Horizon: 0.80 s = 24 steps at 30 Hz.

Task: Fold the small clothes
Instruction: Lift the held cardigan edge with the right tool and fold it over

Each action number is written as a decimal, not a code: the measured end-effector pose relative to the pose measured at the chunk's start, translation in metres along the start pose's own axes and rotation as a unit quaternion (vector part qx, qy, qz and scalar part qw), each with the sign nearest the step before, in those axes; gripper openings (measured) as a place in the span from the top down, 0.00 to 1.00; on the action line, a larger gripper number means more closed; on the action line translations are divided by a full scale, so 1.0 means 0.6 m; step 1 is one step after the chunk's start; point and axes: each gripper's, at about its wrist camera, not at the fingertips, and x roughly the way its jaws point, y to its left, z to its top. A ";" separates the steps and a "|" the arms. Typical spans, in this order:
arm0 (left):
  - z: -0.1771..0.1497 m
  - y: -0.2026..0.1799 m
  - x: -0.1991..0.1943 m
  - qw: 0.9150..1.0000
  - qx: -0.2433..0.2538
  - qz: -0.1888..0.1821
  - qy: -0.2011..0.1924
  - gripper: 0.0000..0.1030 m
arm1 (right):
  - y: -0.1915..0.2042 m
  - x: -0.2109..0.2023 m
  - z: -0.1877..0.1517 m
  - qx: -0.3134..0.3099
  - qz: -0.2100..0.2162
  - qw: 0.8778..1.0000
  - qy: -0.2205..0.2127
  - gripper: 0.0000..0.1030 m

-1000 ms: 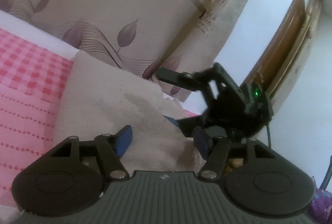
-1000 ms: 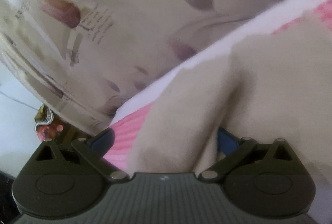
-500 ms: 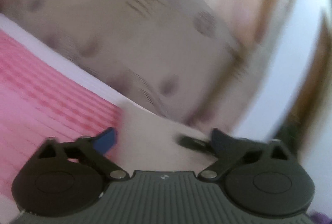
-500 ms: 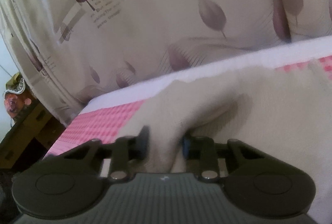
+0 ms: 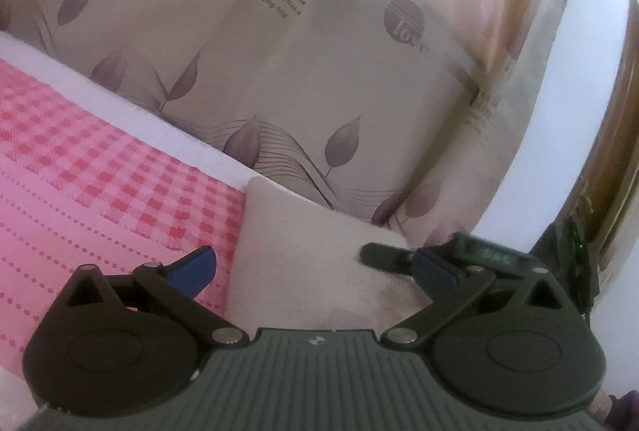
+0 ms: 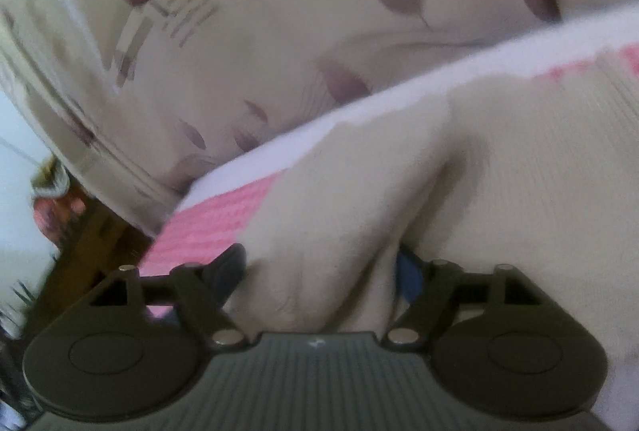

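Soft beige garment [image 5: 319,271]; possibly fleecy.

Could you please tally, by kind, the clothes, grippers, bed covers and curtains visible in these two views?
Beige garment: 1
Grippers: 2, left gripper and right gripper
Pink checked bed cover: 1
Leaf-print curtain: 1
Total: 5

A large "R" heads several lines of small, blurred print at the far top of the leaf-patterned curtain [image 5: 279,71], while farther right a round striped emblem [image 5: 403,17] on the same fabric carries the word "love".
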 end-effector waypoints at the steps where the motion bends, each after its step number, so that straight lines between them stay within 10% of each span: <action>1: -0.001 -0.001 -0.002 1.000 0.001 0.002 -0.002 0.00 | 0.009 0.007 -0.002 -0.013 -0.008 1.000 0.000 0.58; 5: 0.002 0.006 -0.008 1.000 -0.010 0.014 -0.014 0.00 | 0.043 0.001 0.007 -0.066 -0.041 0.997 -0.019 0.75; 15: 0.006 0.021 -0.006 0.999 -0.040 0.029 -0.012 0.00 | 0.019 -0.095 0.049 -0.127 -0.115 0.985 -0.033 0.77; 21: 0.003 0.013 -0.002 0.999 -0.026 0.027 -0.007 0.00 | -0.040 -0.100 0.024 -0.094 -0.140 0.986 -0.018 0.76; 24: 0.003 0.013 -0.001 0.999 -0.025 0.027 -0.005 0.00 | -0.078 -0.104 0.026 -0.011 -0.092 0.996 -0.017 0.59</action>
